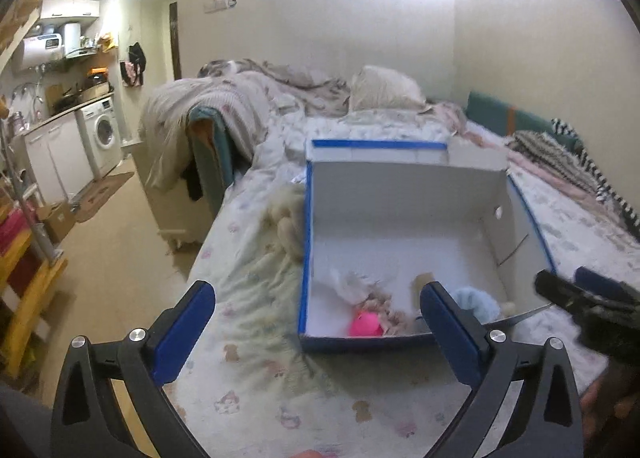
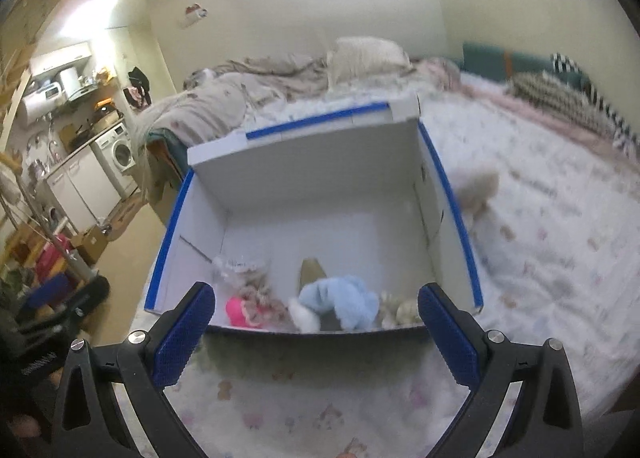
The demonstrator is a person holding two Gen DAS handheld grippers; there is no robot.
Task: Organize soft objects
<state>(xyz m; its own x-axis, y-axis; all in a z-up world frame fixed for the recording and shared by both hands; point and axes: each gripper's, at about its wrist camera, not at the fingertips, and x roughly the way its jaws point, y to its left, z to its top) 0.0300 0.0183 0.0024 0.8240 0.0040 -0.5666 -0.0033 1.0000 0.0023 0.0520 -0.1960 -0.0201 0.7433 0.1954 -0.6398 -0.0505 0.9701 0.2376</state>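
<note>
A white cardboard box (image 1: 400, 193) with blue-taped rims sits open on the bed. Along its near wall lie a pink toy (image 1: 365, 324), a white cloth doll (image 1: 356, 282) and a light blue plush (image 1: 478, 302). A beige plush (image 1: 286, 217) lies on the sheet against the box's left side. My left gripper (image 1: 320, 338) stands open and empty in front of the box. In the right wrist view the box (image 2: 320, 169) holds the pink toy (image 2: 236, 310), the blue plush (image 2: 340, 304) and a cream toy (image 2: 400, 310). My right gripper (image 2: 316, 338) is open, nothing between its fingers.
The bed (image 1: 256, 378) has a pale printed sheet, with rumpled blankets (image 1: 248, 97) and a pillow (image 1: 384, 87) at the back. Another beige plush (image 2: 478, 189) lies blurred on the sheet right of the box. A floor aisle (image 1: 120, 278) and kitchen units (image 1: 68, 153) are at left.
</note>
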